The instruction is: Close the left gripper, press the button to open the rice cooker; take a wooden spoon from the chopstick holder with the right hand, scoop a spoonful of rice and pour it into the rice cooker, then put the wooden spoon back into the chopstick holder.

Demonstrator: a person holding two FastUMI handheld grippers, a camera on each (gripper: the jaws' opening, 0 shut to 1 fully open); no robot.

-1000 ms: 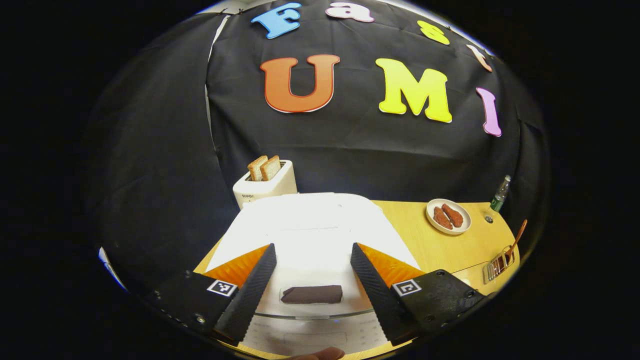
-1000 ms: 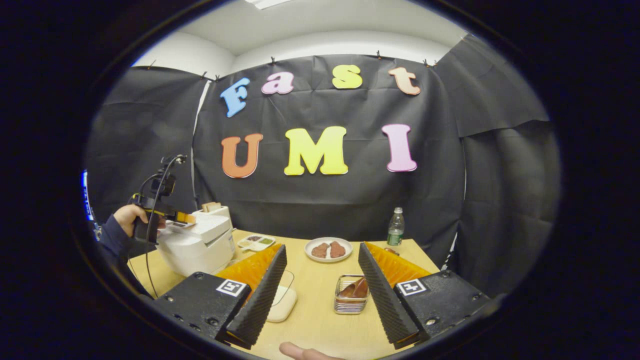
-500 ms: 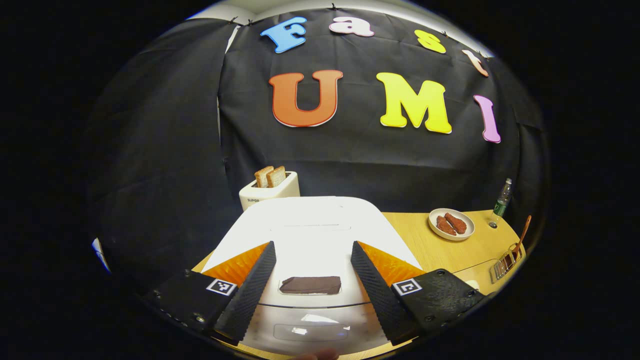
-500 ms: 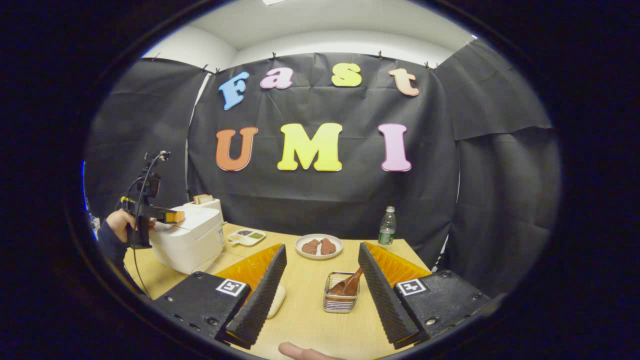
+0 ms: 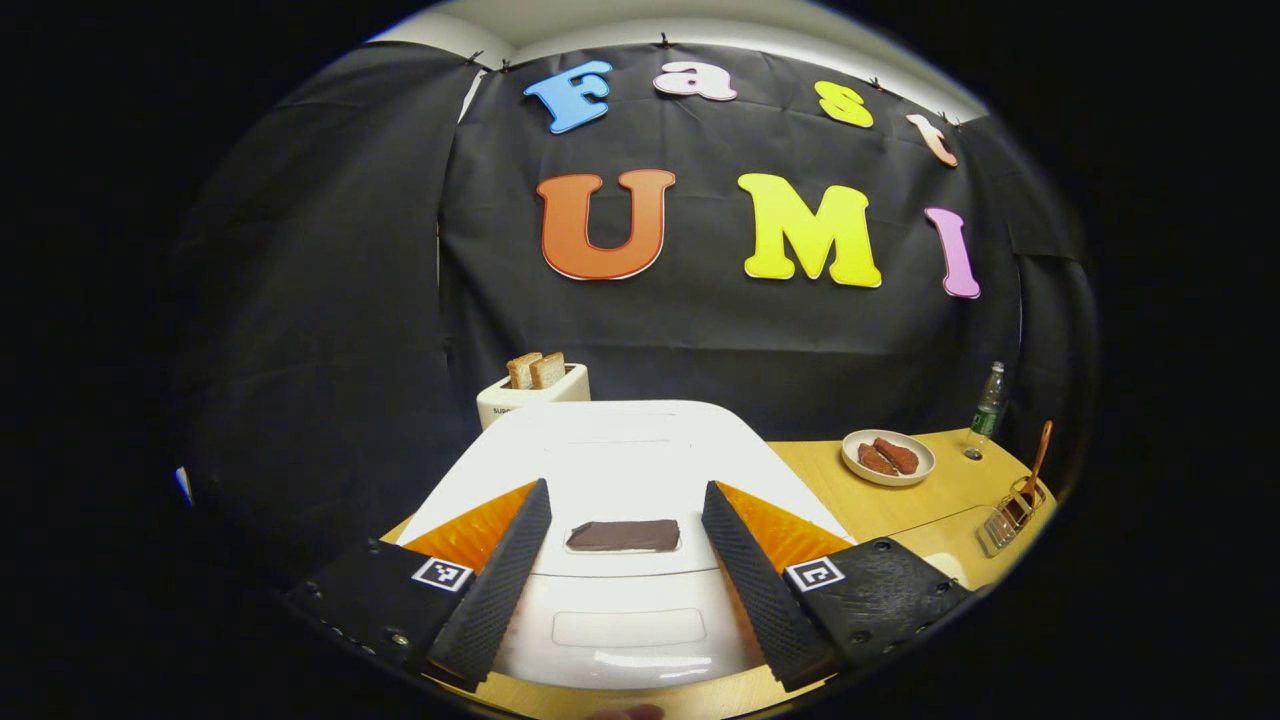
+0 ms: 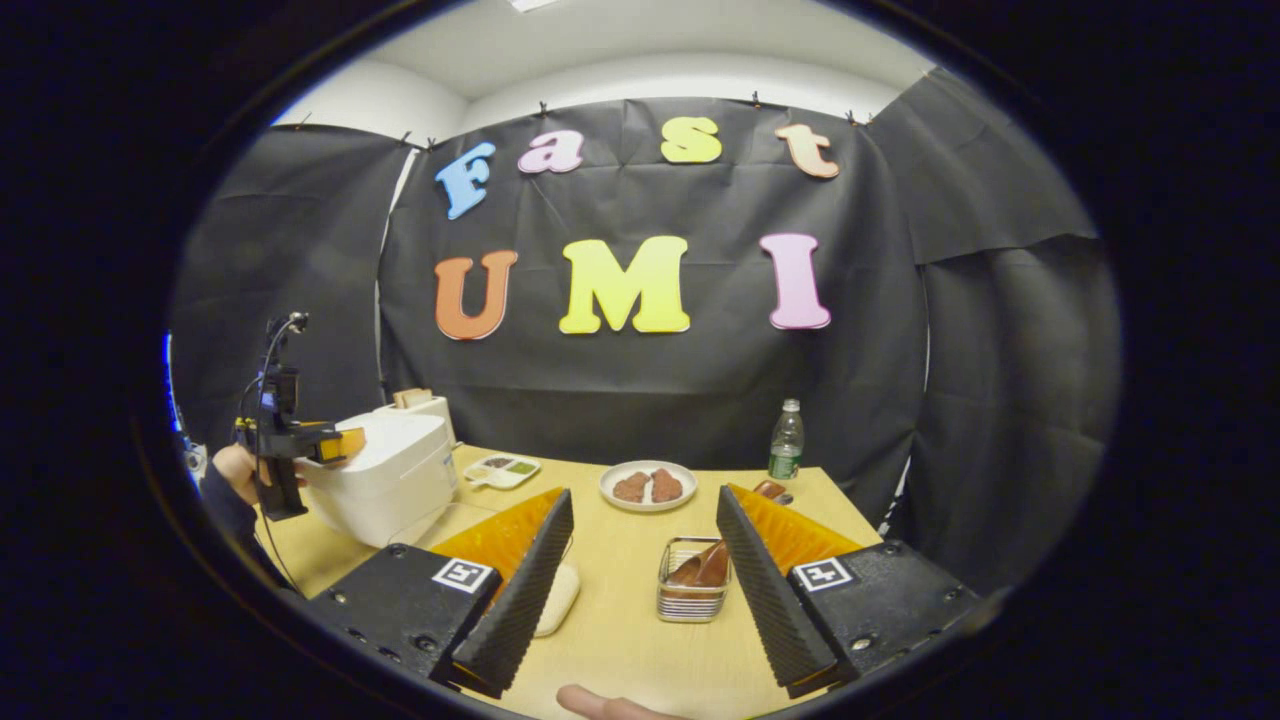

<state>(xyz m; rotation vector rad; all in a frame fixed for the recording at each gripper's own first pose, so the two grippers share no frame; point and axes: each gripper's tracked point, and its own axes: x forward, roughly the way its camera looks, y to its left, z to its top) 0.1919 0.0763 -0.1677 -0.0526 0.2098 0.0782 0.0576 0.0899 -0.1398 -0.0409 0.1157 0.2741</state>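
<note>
Since 1 s ago we've pulled our left gripper [image 5: 625, 575] back, jaws wide, empty, rice cooker [image 5: 620, 480] w/ dark button [image 5: 623, 535] between fingers; right gripper view: right gripper [image 6: 640, 590] wide, empty, chopstick holder [image 6: 688, 595] w/ wooden spoon [image 6: 712, 565] just ahead.

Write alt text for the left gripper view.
The left gripper, fingers open, hovers above a closed white rice cooker, straddling its dark lid button. Behind stands a toaster holding bread; to the right on the wooden table sit a plate, bottle and chopstick holder.
</note>
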